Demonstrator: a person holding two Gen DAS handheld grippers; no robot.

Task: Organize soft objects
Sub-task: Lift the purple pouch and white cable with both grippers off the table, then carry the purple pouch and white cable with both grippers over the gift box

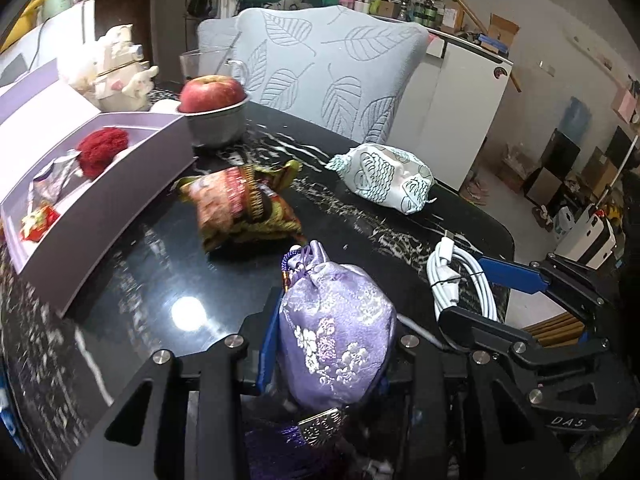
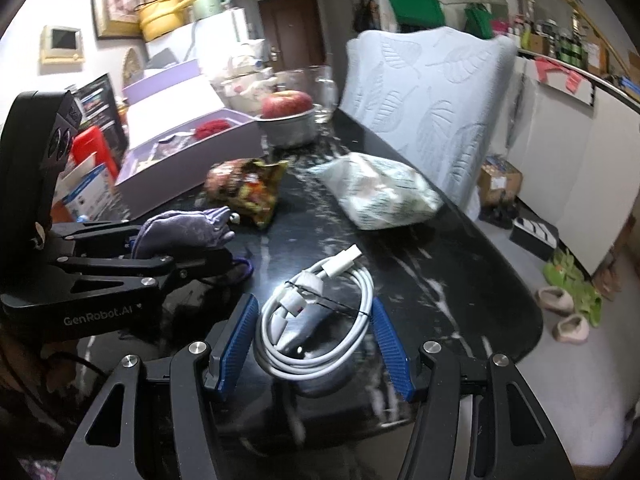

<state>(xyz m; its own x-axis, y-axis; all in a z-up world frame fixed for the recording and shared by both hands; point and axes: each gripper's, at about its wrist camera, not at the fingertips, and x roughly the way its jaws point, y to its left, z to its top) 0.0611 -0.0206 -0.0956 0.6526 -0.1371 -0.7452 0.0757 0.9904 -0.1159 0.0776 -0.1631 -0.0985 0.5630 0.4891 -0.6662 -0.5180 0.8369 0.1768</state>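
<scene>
Black marble table, leaf-print chair, cluttered shelves behind

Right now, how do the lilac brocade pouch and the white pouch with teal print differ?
The lilac brocade drawstring pouch sits clamped in the left gripper; the white fabric pouch with teal print lies free on the black marble table. Lilac stands neck-up; white lies on its side. Lilac has woven flowers; white has a teal scale print. Both are soft pouches.
</scene>
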